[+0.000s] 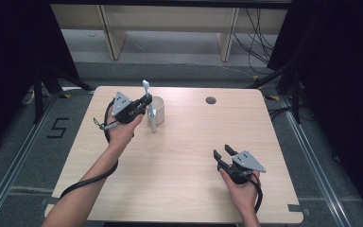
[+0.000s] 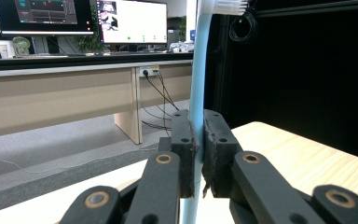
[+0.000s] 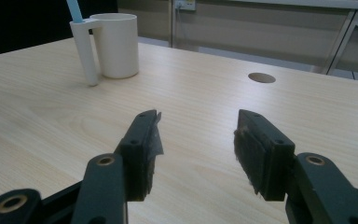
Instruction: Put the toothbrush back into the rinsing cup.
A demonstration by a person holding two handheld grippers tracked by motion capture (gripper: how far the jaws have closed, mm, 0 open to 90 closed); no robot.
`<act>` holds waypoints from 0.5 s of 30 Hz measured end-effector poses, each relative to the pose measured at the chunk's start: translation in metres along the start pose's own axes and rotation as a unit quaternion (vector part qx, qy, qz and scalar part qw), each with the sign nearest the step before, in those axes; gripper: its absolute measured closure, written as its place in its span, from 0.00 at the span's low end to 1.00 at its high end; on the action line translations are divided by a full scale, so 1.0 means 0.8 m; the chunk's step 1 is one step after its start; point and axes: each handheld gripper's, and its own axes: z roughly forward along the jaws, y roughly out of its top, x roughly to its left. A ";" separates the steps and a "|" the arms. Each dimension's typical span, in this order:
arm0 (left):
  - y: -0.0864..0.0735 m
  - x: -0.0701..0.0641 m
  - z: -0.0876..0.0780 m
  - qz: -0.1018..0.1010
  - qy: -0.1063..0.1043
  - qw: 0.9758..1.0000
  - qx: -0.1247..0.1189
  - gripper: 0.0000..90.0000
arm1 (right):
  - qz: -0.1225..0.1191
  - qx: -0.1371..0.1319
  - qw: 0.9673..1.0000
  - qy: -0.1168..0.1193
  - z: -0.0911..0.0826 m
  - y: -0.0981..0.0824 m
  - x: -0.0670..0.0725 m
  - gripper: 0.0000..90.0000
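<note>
Blue-handled toothbrush (image 2: 196, 93) stands upright, clamped between the closed jaws of the left gripper (image 1: 147, 101), its lower end in the white cup's (image 1: 158, 109) side holder. Right gripper (image 1: 223, 152) rests open and empty on the wooden table (image 1: 184, 156).

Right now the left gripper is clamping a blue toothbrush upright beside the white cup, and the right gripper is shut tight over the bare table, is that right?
Not quite. The right gripper is open: the right gripper view shows its jaws standing apart over the bare table. The rest holds: the left gripper clamps the blue toothbrush upright beside the white cup.
</note>
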 end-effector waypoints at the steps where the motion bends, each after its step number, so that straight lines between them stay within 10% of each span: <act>1: -0.001 0.000 0.001 -0.001 0.000 1.000 0.001 0.93 | 0.000 0.000 1.000 0.000 0.000 0.000 0.000 0.55; 15: -0.015 -0.003 0.005 0.003 0.000 1.000 0.016 0.93 | 0.001 0.002 1.000 -0.005 -0.001 -0.001 0.001 0.55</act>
